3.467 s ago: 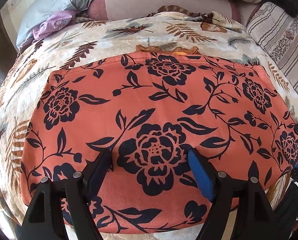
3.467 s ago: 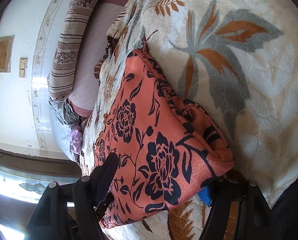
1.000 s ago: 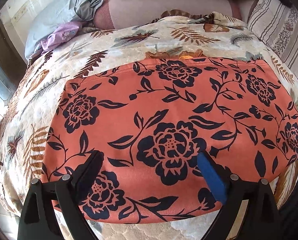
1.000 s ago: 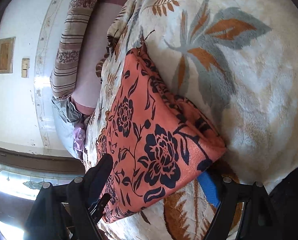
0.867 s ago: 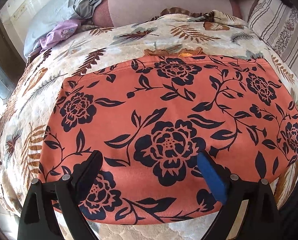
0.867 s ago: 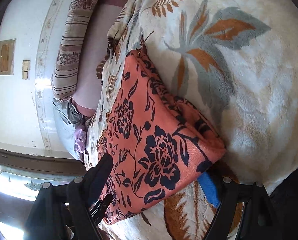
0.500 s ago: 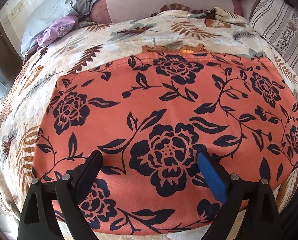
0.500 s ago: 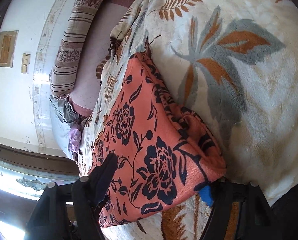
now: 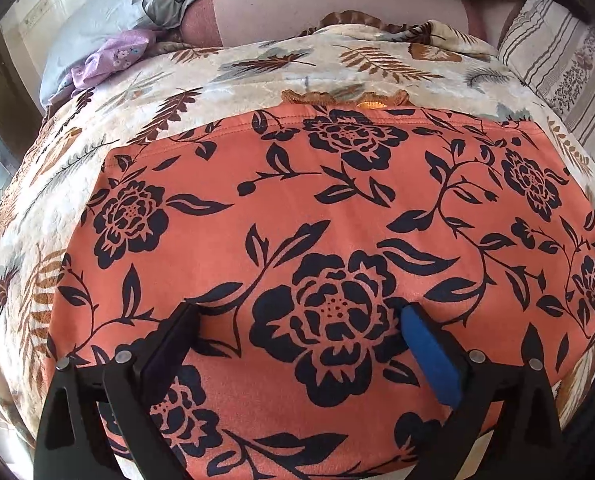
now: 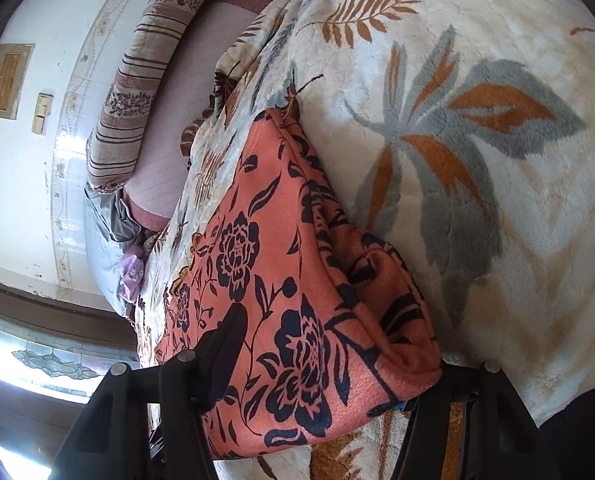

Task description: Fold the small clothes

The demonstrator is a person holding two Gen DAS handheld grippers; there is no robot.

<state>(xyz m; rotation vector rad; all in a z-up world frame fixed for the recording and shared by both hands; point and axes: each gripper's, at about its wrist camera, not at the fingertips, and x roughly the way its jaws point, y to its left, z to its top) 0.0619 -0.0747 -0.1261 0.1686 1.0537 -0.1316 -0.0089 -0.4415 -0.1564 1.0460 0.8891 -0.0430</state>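
The orange floral garment (image 9: 317, 240) lies folded flat on the leaf-patterned blanket (image 9: 257, 68), directly under the left gripper (image 9: 297, 320), whose jaws stand wide apart above the cloth. The right gripper (image 10: 333, 364) has just been closing its jaws on the garment's corner; whether they grip it, I cannot tell. A striped pillow (image 10: 145, 80) lies well beyond.

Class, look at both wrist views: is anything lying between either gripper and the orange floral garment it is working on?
Nothing visible. The left gripper stands open directly over the orange floral garment. The right gripper, whose jaws have just been closing, straddles the garment's folded corner. Only the leaf-patterned blanket lies around the garment.
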